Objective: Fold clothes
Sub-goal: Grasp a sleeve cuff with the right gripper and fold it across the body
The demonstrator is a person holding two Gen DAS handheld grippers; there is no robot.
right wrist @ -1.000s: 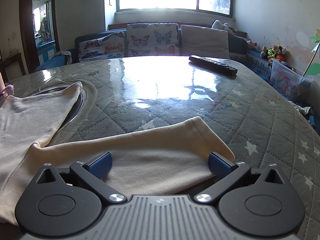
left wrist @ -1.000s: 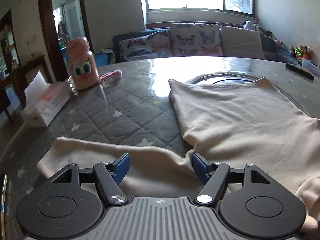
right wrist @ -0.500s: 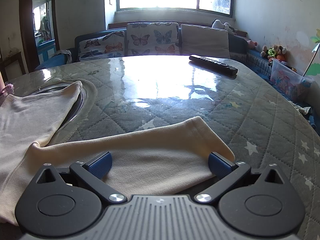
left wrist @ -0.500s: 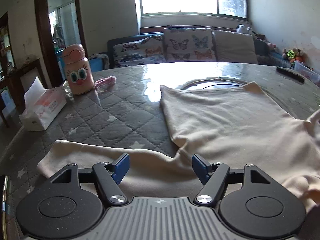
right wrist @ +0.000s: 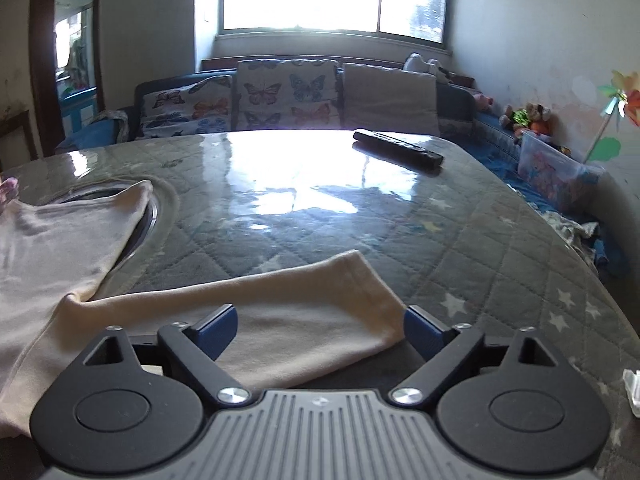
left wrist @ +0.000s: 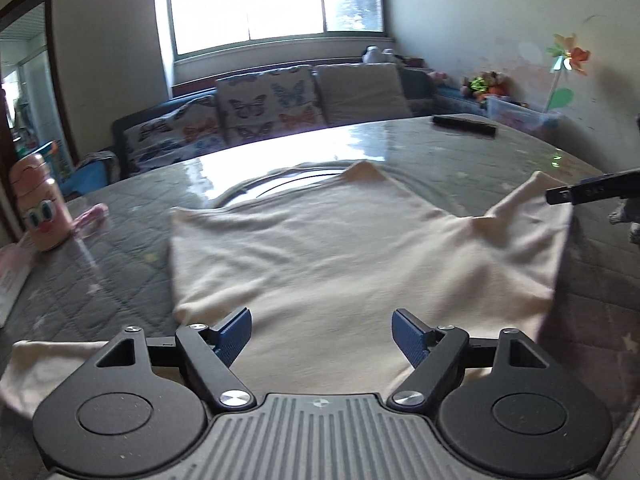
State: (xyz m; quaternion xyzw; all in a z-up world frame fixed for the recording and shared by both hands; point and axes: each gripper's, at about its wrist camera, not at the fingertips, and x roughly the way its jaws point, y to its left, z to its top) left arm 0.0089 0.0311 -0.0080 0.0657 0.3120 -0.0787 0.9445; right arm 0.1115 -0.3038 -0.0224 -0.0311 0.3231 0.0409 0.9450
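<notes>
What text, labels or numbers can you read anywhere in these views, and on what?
None can be read.
Pink bottle: a cartoon face only, no words.
Tissue box: print too blurred to read.
Remote: button markings too small.
Storage bin: pictures, no legible text.

The left gripper [left wrist: 322,334] is swinging across from the sleeve toward the middle of the cream shirt [left wrist: 340,248], its jaws opening above the cloth. The right gripper [right wrist: 320,330] is closing its jaws around the other sleeve [right wrist: 304,316].
</notes>
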